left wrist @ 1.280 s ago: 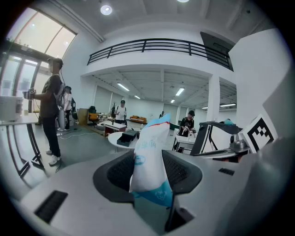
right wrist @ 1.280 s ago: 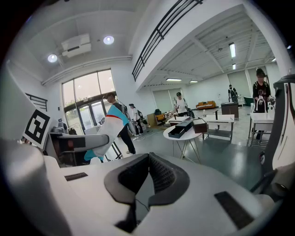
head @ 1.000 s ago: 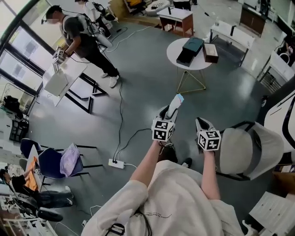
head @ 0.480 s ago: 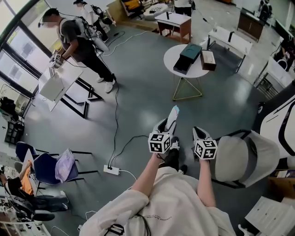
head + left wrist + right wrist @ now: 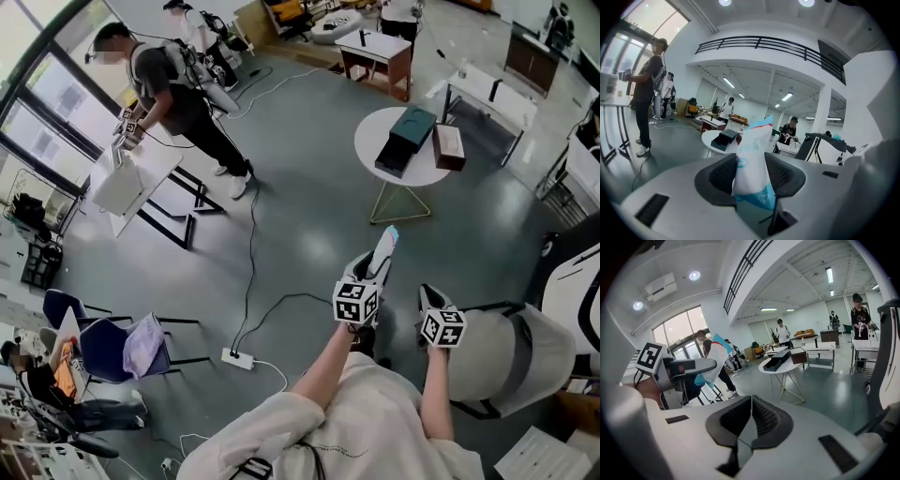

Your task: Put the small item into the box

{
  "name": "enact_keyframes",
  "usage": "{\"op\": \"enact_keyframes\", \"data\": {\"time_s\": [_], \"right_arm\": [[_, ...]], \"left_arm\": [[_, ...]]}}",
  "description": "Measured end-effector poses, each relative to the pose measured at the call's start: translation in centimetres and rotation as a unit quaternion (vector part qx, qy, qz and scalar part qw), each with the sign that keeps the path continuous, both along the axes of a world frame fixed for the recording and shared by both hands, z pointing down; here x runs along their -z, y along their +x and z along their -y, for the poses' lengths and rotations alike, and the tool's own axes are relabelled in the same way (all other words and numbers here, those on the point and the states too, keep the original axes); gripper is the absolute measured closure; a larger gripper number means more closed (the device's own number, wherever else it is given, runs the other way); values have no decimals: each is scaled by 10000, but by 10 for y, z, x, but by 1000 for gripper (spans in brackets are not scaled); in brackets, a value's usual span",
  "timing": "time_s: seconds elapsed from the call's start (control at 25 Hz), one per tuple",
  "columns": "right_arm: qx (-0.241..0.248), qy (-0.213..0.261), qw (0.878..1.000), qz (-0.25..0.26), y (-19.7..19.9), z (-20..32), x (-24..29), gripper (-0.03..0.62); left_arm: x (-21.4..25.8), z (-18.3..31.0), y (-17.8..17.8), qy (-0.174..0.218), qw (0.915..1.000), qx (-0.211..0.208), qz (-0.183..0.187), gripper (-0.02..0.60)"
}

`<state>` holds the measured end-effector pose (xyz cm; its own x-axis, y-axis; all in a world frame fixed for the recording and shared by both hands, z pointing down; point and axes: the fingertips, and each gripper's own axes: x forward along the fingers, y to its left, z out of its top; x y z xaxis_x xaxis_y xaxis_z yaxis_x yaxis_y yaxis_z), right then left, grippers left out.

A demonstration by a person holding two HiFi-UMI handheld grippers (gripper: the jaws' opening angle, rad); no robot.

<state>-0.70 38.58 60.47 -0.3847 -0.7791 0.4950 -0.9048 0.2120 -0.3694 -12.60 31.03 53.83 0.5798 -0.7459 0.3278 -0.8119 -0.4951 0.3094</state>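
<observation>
Left gripper (image 5: 751, 174): jaws clamped on a white-and-blue sachet (image 5: 753, 152), which is still held upright. Right gripper (image 5: 751, 419): jaws pressed together, nothing between them. In the head view both grippers are seen lower and further right than half a second before. The dark open box (image 5: 407, 139) is set on the round table (image 5: 368, 141), upper right of frame, well apart from the sachet.

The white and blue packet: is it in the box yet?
Not in. The left gripper is shut on the packet, held upright, while the dark box sits apart on the round table ahead.
</observation>
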Motion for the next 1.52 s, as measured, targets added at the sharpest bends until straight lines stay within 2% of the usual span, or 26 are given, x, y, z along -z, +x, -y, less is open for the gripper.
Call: {"op": "enact_keyframes", "data": {"time_s": [0.24,0.4,0.76,0.92,1.16,1.36,1.52], "right_arm": [[385,91,9992,-9,-21,94,16,559],[510,120,9986,-35,-34,148,22,559],[193,98,9998,2,-45,251,16,557],[93,59,9999,-96,-55,277,6,559],[-76,-93,9997,-197,-59,293,-1,559],[113,-70,9994,-335,-64,304,-4,559],[160,40,9995,-274,-66,321,0,557]], "left_arm": [[13,97,-13,182,9995,119,209,393],[17,152,-13,164,9997,72,158,393],[6,257,-19,69,9998,-188,99,393],[-7,285,-26,-45,9997,-229,-28,393],[-24,300,-37,-291,9991,-275,-133,393],[-37,312,-47,-432,9988,-79,-236,393],[-33,319,-61,-337,9992,54,-218,393]]}}
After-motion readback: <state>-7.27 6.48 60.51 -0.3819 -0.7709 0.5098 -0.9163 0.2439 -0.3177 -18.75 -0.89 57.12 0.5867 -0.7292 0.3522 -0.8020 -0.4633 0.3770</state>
